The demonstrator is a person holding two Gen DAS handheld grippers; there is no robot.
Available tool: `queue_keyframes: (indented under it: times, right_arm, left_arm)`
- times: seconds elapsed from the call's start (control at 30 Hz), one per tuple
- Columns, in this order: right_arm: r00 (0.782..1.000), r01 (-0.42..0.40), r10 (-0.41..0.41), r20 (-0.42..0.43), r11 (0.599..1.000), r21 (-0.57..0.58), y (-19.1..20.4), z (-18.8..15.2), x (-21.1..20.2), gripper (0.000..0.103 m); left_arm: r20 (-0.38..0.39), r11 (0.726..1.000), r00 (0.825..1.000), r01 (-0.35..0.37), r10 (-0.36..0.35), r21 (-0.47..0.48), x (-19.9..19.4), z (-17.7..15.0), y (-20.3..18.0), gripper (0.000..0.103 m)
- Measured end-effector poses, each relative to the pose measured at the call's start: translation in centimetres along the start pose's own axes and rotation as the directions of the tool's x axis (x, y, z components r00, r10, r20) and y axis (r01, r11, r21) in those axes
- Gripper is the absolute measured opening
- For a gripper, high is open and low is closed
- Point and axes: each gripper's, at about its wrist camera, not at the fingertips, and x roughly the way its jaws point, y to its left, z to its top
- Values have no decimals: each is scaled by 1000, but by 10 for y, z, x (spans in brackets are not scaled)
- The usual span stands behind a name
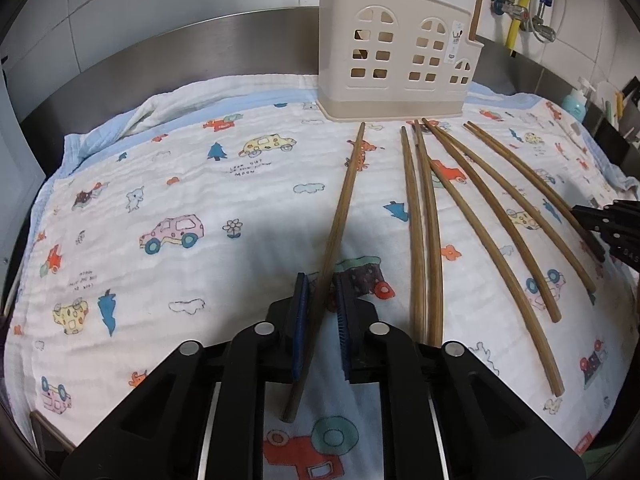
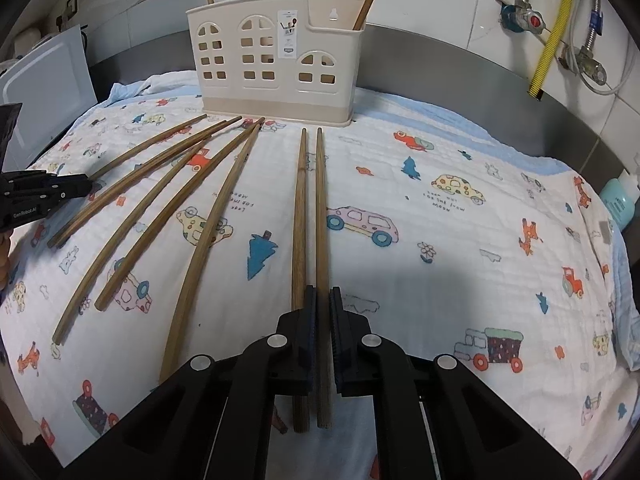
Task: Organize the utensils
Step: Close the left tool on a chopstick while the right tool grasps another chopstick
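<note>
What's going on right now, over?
Left tool shut on one chopstick. Right tool shut on another. Holder ahead, path open.

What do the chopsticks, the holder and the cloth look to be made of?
Chopsticks: wood or bamboo, matte brown, with visible grain lines. Holder: moulded plastic, smooth beige, with cut-out windows and a darker base. Cloth: soft woven cotton or muslin by the look, crinkled and printed with cartoon cars and trees.
</note>
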Motion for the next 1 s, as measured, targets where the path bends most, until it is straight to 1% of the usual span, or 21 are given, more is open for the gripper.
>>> queue_keyframes:
  times: [0.13, 0.33, 0.4, 0.5, 0.53, 0.7, 0.8, 0.87, 1.0]
  right_arm:
    - [1000, -2, 2, 17, 1000, 18, -1, 0, -10, 7]
    - [996, -6, 3, 90, 1000, 31, 2, 11, -38, 6]
    - [993, -12, 8, 118, 999, 34, 4, 16, -48, 6]
    - [987, -30, 23, 157, 999, 45, 4, 24, -62, 6]
    - [986, -32, 24, 167, 998, 47, 5, 27, -66, 6]
    - [976, -44, 32, 213, 998, 51, 8, 39, -80, 6]
    - [974, -46, 34, 222, 998, 50, 10, 43, -82, 6]
    - [974, -52, 39, 222, 997, 52, 11, 44, -82, 6]
    - [974, -53, 40, 223, 997, 53, 12, 43, -81, 6]
  left_arm:
    - [-6, 1000, 1000, -12, 12, 0, -2, 2, -1, 6]
    - [27, 1000, 1000, 16, -16, -14, -17, 8, -2, 6]
    - [42, 999, 999, 31, -30, -23, -24, 10, -2, 6]
    - [49, 995, 995, 88, -86, -41, -32, 14, -1, 6]
    - [42, 994, 994, 103, -102, -43, -34, 16, -2, 6]
    - [17, 993, 994, 113, -112, -33, -37, 20, -4, 6]
    - [-42, 992, 992, 120, -122, -44, -28, 18, -2, 6]
    - [-57, 993, 992, 109, -112, -44, -23, 16, -1, 6]
    - [-59, 991, 991, 120, -124, -54, -19, 13, 1, 6]
